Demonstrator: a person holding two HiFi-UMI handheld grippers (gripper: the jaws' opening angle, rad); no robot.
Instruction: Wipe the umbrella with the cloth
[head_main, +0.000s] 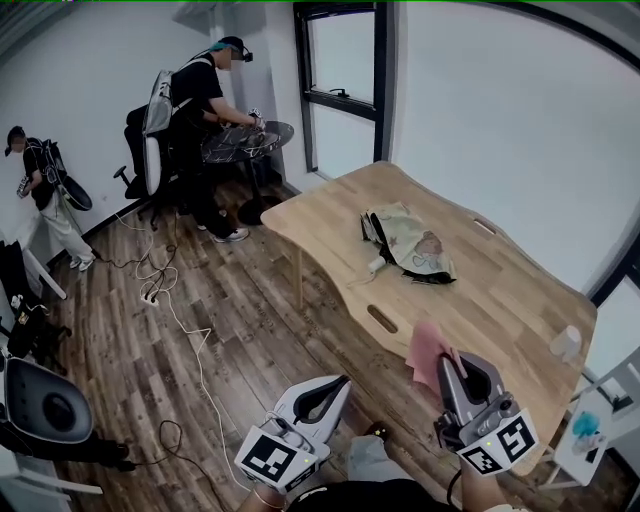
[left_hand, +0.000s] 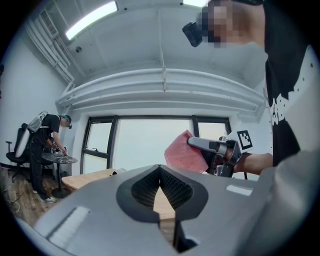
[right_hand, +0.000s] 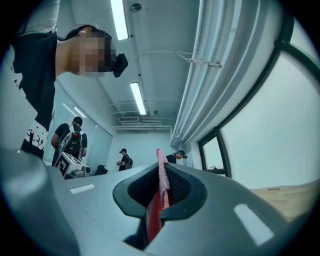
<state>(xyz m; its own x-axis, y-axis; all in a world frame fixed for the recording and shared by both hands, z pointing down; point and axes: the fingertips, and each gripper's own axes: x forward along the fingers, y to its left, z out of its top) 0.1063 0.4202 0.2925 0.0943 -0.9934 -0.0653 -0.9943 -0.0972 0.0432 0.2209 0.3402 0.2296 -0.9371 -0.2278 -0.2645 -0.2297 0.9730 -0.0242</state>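
Note:
A folded umbrella (head_main: 408, 245) with a pale patterned canopy lies on the wooden table (head_main: 500, 300), near its middle. My right gripper (head_main: 455, 362) is shut on a pink cloth (head_main: 428, 352), which hangs over the table's near edge; the cloth (right_hand: 161, 195) stands pinched edge-on between the jaws in the right gripper view. My left gripper (head_main: 343, 382) hangs over the floor in front of the table, shut with nothing in it. In the left gripper view the cloth (left_hand: 182, 152) and the right gripper (left_hand: 191, 142) show ahead. Both grippers are well short of the umbrella.
A person stands at a small round black table (head_main: 247, 140) at the back left, next to an office chair (head_main: 150, 140). Another person (head_main: 45, 195) stands at the far left. Cables (head_main: 165, 300) trail over the wood floor. A small white object (head_main: 565, 343) sits near the table's right edge.

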